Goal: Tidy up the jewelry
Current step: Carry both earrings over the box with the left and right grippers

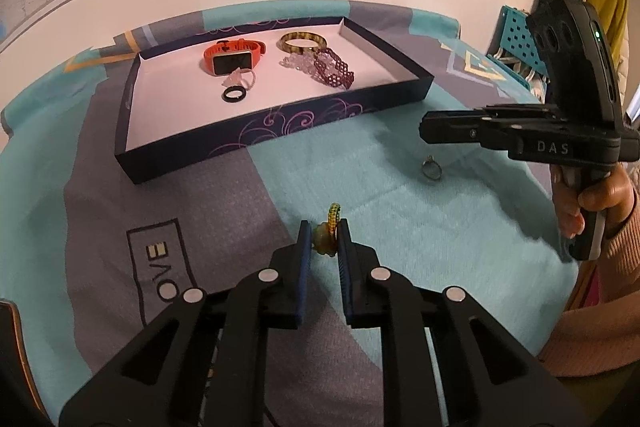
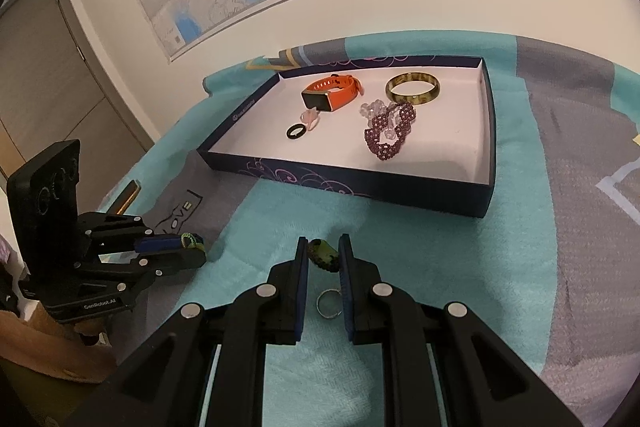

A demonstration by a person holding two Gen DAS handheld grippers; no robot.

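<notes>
Step in hand: pick-up of loose pieces from the cloth (image 1: 400, 227), near side, for transfer to the box (image 1: 256, 143). The left claw (image 1: 323, 239) is nearly closed, with its pads pressing on a charm (image 1: 325, 246): an amber-green lump on a yellow-green braided loop, held low over the cloth. The right claw (image 2: 323, 247) is equally narrow and appears clamped on a dark green pendant (image 2: 322, 254) with dark cord. A thin metal ring (image 2: 330, 303) lies on the cloth beneath it, ungripped. The box, far centre, holds an orange watch (image 1: 232, 59), a bangle (image 1: 301, 41) and a purple bracelet (image 1: 334, 69). Judged next: lift clear, carry over the near wall and release on the bare floor. The charm is small and may slip.
</notes>
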